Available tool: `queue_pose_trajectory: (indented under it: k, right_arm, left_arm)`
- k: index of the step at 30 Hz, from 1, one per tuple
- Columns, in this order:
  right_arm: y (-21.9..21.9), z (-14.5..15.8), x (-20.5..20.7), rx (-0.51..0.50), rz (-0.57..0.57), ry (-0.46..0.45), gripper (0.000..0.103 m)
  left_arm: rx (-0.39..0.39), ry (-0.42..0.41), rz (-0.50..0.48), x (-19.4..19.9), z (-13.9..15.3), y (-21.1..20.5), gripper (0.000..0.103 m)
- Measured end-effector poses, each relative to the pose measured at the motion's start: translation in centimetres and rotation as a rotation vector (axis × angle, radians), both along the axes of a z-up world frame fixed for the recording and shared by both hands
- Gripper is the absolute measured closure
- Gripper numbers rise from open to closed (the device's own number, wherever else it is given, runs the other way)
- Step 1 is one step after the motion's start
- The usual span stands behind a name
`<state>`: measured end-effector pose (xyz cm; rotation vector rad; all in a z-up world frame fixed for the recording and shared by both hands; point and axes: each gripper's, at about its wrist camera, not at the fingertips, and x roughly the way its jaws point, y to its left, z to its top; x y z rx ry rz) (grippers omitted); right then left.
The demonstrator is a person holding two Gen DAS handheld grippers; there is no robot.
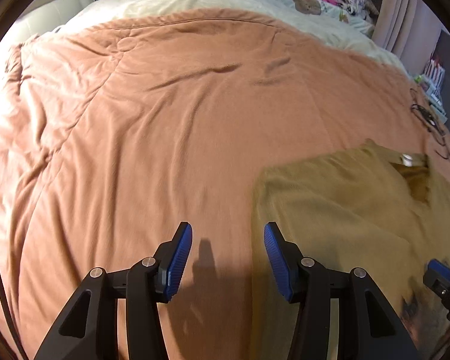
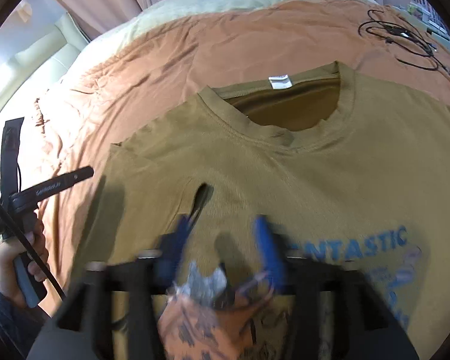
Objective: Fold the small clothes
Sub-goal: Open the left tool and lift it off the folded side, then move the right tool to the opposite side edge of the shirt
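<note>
Blue-padded left tongs (image 1: 228, 258) and right tongs (image 2: 222, 246) gape wide, gripping nothing, over the tan T-shirt (image 2: 300, 174).

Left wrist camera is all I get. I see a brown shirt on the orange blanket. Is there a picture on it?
Observer: Yes, the shirt has blue lettering ending in "NTASTIC" on its chest.
Operator: Is the other gripper grabbing it?
Observer: No, the right gripper hangs blurred over the chest, fingers apart, pinching nothing.
Operator: Who's holding my gripper?
Observer: A bare hand grips its handle, beside the shirt's sleeve.
</note>
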<state>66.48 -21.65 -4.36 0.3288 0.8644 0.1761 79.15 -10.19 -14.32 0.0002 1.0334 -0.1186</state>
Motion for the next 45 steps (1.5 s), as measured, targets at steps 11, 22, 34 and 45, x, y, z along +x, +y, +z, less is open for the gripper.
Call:
queue_pose_trajectory:
  k: [11, 22, 34, 45]
  right_arm:
    - [-0.8, 5.6, -9.2, -0.059, 0.027, -0.019, 0.019]
    - [-2.4, 11.0, -20.0, -0.087, -0.007, -0.069, 0.000]
    - [-8.7, 15.0, -31.5, -0.065, -0.095, -0.155, 0.000]
    - [-15.6, 15.7, -38.3, -0.028, -0.186, -0.164, 0.008]
  left_arm:
    - [-0.076, -0.033, -0.015, -11.0, 6.7, -0.3, 0.039]
    - [-0.139, -0.100, 0.000, -20.9, 12.2, -0.6, 0.002]
    - [-0.240, -0.145, -0.037, -28.7, 16.1, -3.5, 0.002]
    - [-0.287, -0.147, -0.134, -33.3, 18.1, -10.5, 0.003]
